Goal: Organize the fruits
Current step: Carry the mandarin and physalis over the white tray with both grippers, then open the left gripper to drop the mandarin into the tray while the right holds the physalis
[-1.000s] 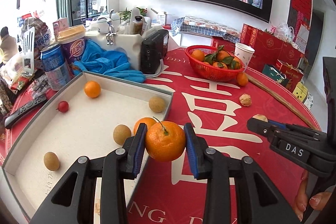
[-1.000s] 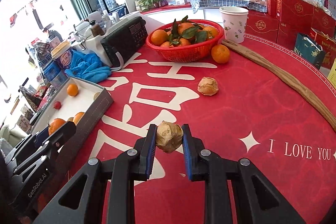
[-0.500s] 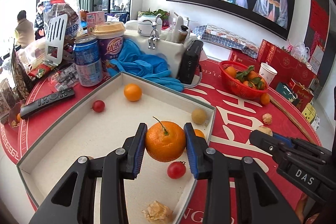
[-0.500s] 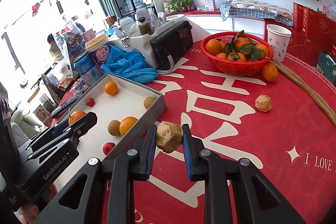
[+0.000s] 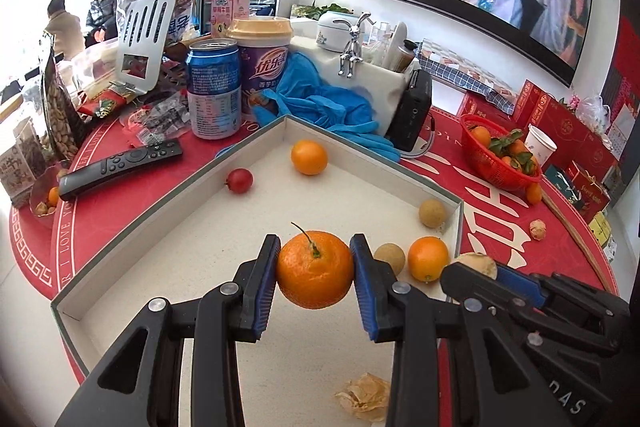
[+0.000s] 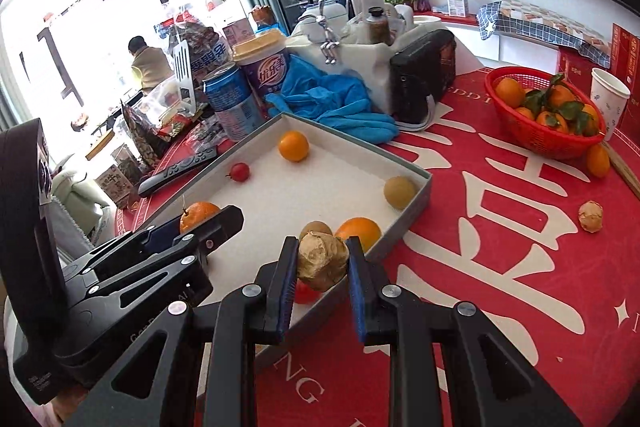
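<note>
Moved since earlier: both grippers went from above the red table (image 6: 500, 267) to the tray; left one was at the tray edge w/ its orange, now it is well over the tray floor; right one was far from the tray, now at its near rim.
Left gripper (image 5: 316, 269): jaws closed on an orange w/ stem (image 5: 314, 269), held above the white floor of the tray (image 5: 168, 247), not yet put down.
Right gripper (image 6: 322, 261): jaws closed on a tan papery fruit (image 6: 323, 259), over the tray's near rim, not released.
Already in tray: small orange (image 5: 309, 157) near the far corner, red fruit (image 5: 239, 180), two tan round fruits (image 5: 432, 213) and (image 5: 390, 257), second small orange (image 5: 428, 258), one papery husk fruit (image 5: 364, 397) at the near side; one more red fruit shows under the right jaws, partly hidden.
Still outside: one papery fruit (image 6: 591, 216) on the table, one orange (image 6: 598, 159) just beside the red basket (image 6: 540, 139); the basket holds more oranges w/ leaves, cannot tell if these belong to the task.
Progress, approx.: more than half done, I judge; two fruits in hand to drop, then at least two loose ones left.
</note>
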### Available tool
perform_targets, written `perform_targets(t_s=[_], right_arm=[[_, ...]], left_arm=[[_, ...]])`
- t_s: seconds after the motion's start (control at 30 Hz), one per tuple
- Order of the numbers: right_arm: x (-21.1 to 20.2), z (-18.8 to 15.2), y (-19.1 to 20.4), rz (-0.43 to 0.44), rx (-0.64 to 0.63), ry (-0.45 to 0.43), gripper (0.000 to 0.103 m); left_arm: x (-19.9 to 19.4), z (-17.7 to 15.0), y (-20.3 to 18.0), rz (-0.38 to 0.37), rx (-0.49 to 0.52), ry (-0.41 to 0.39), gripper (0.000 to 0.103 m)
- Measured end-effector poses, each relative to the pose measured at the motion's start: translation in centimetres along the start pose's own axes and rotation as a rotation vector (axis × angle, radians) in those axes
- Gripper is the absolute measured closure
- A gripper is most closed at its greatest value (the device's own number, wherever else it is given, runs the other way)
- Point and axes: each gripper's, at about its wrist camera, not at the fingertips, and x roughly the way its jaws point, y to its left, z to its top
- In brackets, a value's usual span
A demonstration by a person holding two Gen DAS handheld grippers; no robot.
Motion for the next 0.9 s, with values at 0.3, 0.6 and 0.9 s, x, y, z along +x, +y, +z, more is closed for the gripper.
perform_targets(t_s=[0.3, 0.6, 0.9], right_arm=[[2.1, -1.2, 1.7, 0.059, -0.032, 0.075, 0.078], [2.8, -1.9, 2.8, 0.059, -0.075, 0.098, 0.078], [3.1, -2.4, 3.6, 0.054, -0.121, 0.105, 0.078]], left_arm=[[-0.2, -0.2, 1.8, 0.030, -0.034, -0.005, 0.064], [-0.2, -0.3, 1.4, 0.029, -0.025, -0.003, 0.064], [-0.3, -0.4, 1.5, 0.027, -0.024, -0.005, 0.064]])
